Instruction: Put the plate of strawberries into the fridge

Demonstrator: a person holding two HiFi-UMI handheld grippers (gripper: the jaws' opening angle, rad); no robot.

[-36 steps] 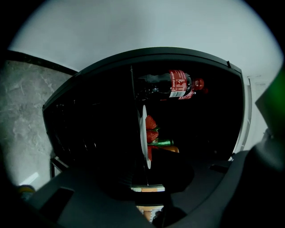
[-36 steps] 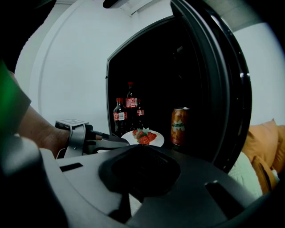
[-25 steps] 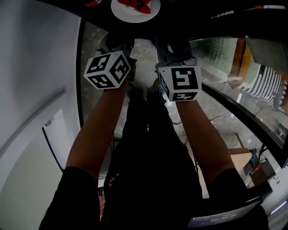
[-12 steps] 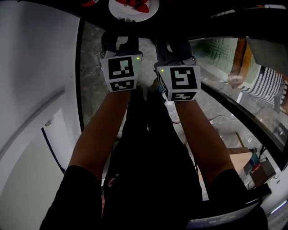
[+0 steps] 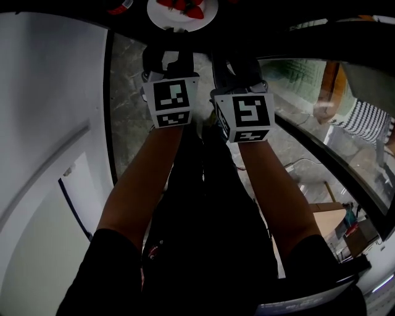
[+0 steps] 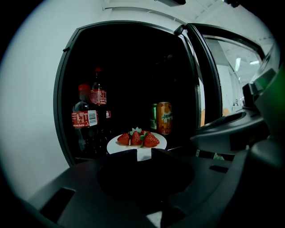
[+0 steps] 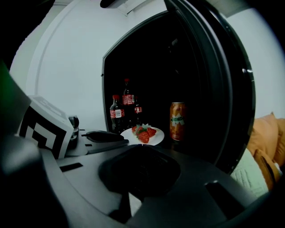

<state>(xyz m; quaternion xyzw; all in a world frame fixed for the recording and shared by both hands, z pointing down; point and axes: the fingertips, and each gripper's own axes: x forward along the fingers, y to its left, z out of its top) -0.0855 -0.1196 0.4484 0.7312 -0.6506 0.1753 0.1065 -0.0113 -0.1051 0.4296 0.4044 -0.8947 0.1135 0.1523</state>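
Observation:
The white plate of strawberries (image 6: 136,142) stands on a shelf inside the dark, open fridge (image 6: 133,53). In the head view the plate (image 5: 180,13) lies at the top edge. My left gripper (image 6: 143,153) points straight at it, jaws a narrow gap apart, with the plate's near rim showing through the gap. Nothing is clamped between them. My right gripper (image 7: 143,149) hangs just to the right, a little farther back, its jaws together and empty. From there the plate (image 7: 143,133) is in view ahead and slightly left, with the left gripper (image 7: 104,138) reaching toward it.
Cola bottles (image 6: 87,118) stand left of the plate. An orange can (image 6: 164,117) and a green can are behind it on the right. The glass fridge door (image 7: 222,89) is swung open on the right. A person in a striped top (image 5: 364,120) is beyond the door.
My left gripper has rolled from a tilted pose to upright and moved right and forward, up to the plate's rim. The right gripper has barely moved.

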